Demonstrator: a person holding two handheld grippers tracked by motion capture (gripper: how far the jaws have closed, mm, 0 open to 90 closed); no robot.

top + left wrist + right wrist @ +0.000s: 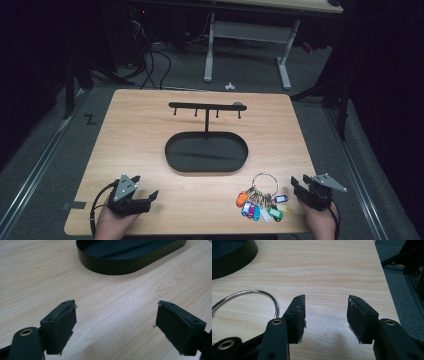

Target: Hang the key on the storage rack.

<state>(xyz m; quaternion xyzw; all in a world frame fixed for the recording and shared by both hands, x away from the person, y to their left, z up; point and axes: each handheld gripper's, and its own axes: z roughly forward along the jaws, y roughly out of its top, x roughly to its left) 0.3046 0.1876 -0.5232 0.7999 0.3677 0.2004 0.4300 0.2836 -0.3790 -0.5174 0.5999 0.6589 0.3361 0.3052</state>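
— Where do things stand, from where you're looking?

— Nothing is picked up yet, I'd say. The bunch of keys [261, 200] lies flat on the table [145, 130], near the front edge and toward the right, with its big metal ring [265, 181] pointing at the black oval tray [206, 152]. The hook stand [206, 107] rises from the tray's far side, and all its little hooks hang bare.

— And the two claws?

— The right gripper [300, 182] rests just beside the keys, on their right. Its jaws are parted about halfway and have hold of nothing. The left gripper [146, 195] sits well apart from the keys, at the front left, jaws wide and empty too.

— So what comes next, you reckon?

— My guess is the keys are meant for a hook. The right claw would have to swing left and close on the ring, which is thin and lies flat on the wood, so it needs a low, careful nip.

— Do the close cameras add anything?

— The right gripper view shows the ring's arc [254, 298] lying just left of its jaws, not between them. The coloured tags [257, 207] are plain from the high view. The left gripper view looks past its jaws at bare wood and the tray's wall [120, 265].
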